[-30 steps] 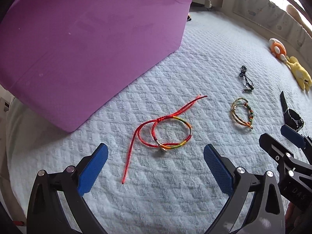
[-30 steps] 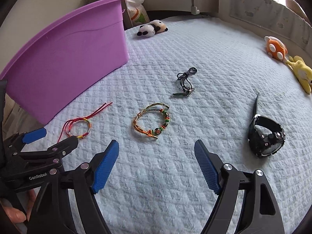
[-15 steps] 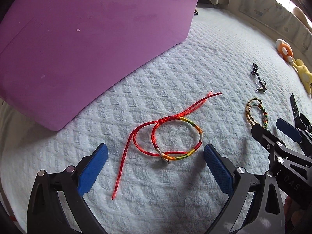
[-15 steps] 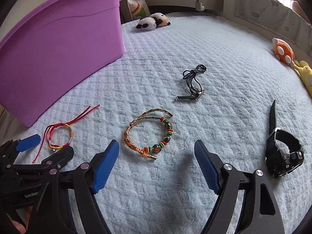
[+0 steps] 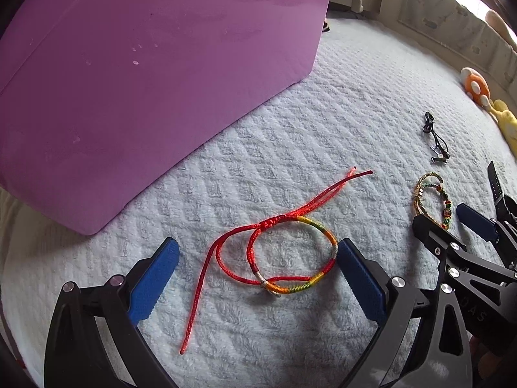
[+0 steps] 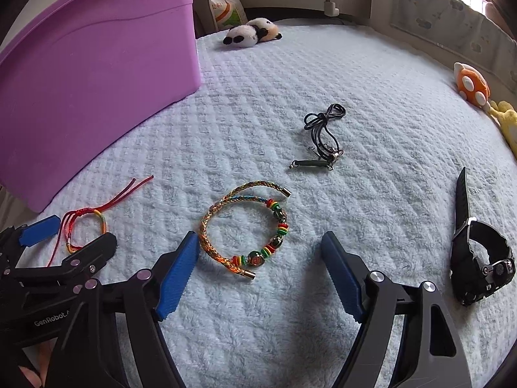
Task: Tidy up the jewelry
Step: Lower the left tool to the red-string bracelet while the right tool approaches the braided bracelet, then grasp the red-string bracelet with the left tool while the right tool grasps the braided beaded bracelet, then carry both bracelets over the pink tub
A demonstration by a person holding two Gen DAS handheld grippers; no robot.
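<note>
Both grippers hover wide apart over a white quilted bed cover [image 6: 371,74]. The left gripper [image 5: 255,271] frames a red and rainbow cord bracelet [image 5: 290,255]; the right gripper [image 6: 258,265] frames a braided beaded bracelet [image 6: 245,226]. Only the right view shows the whole black wristwatch [image 6: 481,258], a panda plush [image 6: 252,34] and the purple plastic tub's [image 6: 97,74] rim.

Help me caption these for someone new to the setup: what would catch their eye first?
Probably the big purple tub filling the upper left, standing on the white quilted blanket. Next, the bright jewelry: a red cord bracelet lies between the open left gripper's blue fingers, a beaded braided bracelet between the open right gripper's. A chunky black watch sits far right.
</note>
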